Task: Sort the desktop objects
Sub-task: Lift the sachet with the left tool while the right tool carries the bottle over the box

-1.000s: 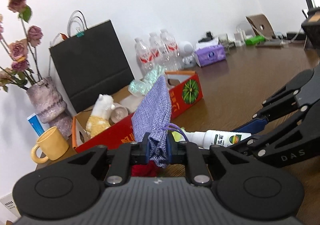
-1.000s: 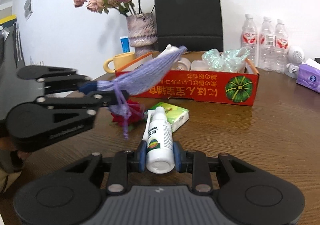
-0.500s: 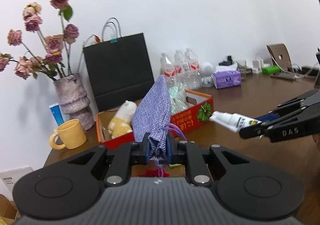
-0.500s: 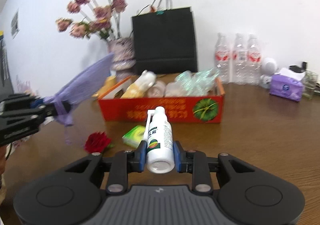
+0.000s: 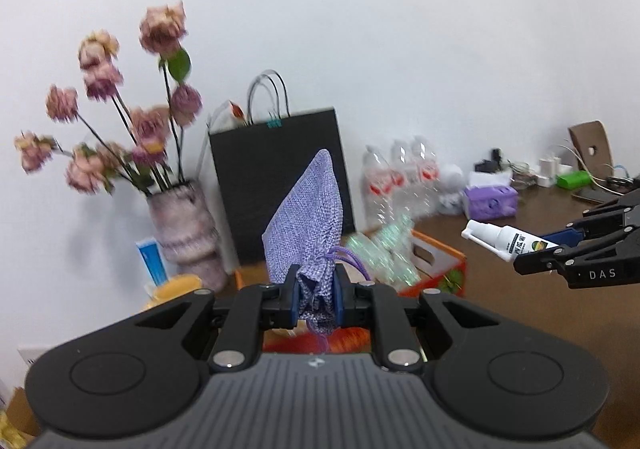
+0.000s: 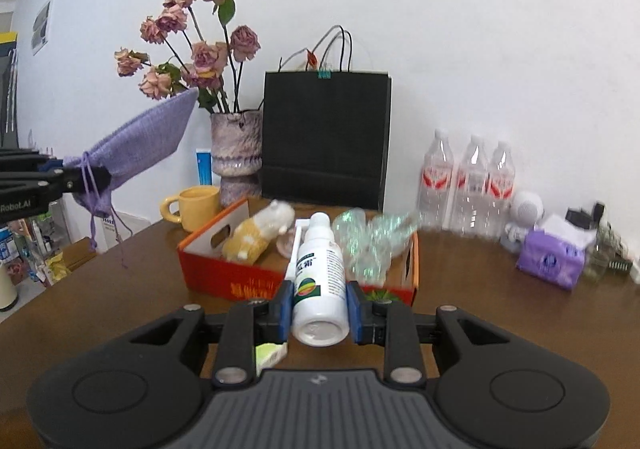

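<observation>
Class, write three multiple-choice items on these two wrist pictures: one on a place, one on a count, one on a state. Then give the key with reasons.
1. Where is the yellow plush toy?
A. in the orange box
B. beside the black paper bag
C. in the yellow mug

2. How many clear water bottles stand by the wall?
A. two
B. three
C. five

3. What is the right claw doing?
A. standing open
B. gripping a white spray bottle
C. gripping a rose

Key: 1 A, it lies between the box walls; 2 B, three red-labelled bottles stand in a row; 3 B, both pads press the bottle's sides.
</observation>
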